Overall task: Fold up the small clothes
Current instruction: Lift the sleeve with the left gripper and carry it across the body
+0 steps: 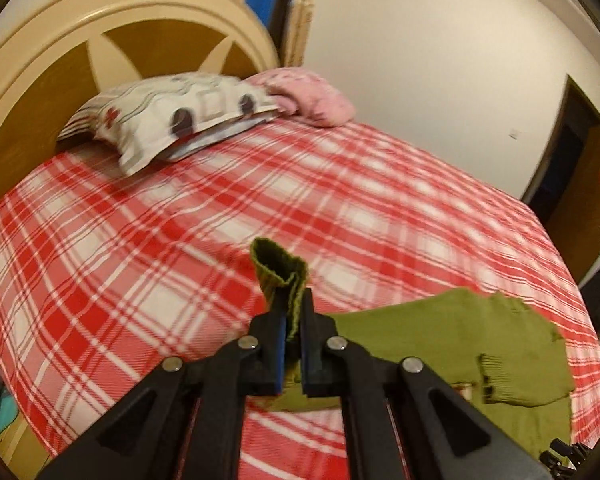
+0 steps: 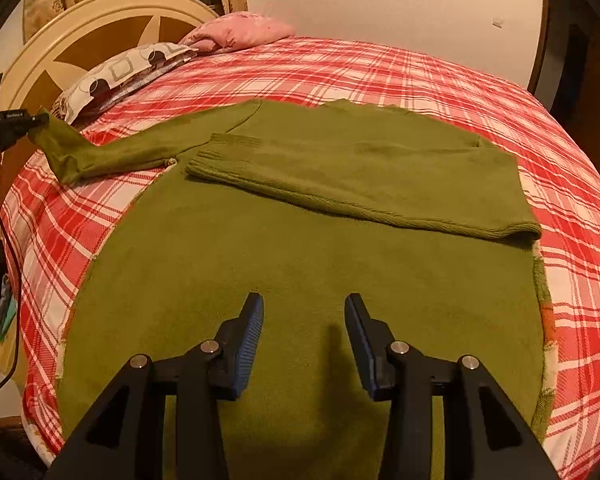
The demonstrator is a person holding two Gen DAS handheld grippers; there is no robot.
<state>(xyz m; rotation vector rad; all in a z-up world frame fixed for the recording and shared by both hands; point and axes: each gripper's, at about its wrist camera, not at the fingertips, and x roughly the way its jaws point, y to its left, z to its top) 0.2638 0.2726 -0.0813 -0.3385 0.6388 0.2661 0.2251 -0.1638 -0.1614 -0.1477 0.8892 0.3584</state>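
A green knit sweater [image 2: 300,248] lies flat on the red plaid bed [image 2: 420,72]. One sleeve [image 2: 340,184] is folded across its chest. The other sleeve [image 2: 112,152] stretches out to the left. My left gripper [image 1: 294,312] is shut on that sleeve's ribbed cuff [image 1: 280,268] and holds it raised above the bed; it shows at the far left in the right wrist view [image 2: 36,122]. My right gripper [image 2: 304,308] is open and empty, hovering over the sweater's lower body.
Two pillows, one patterned [image 1: 172,116] and one pink [image 1: 312,96], lie against the cream headboard [image 1: 60,40]. A white wall and a dark doorway [image 1: 572,152] stand beyond the bed. A cable [image 2: 8,280] hangs at the left bed edge.
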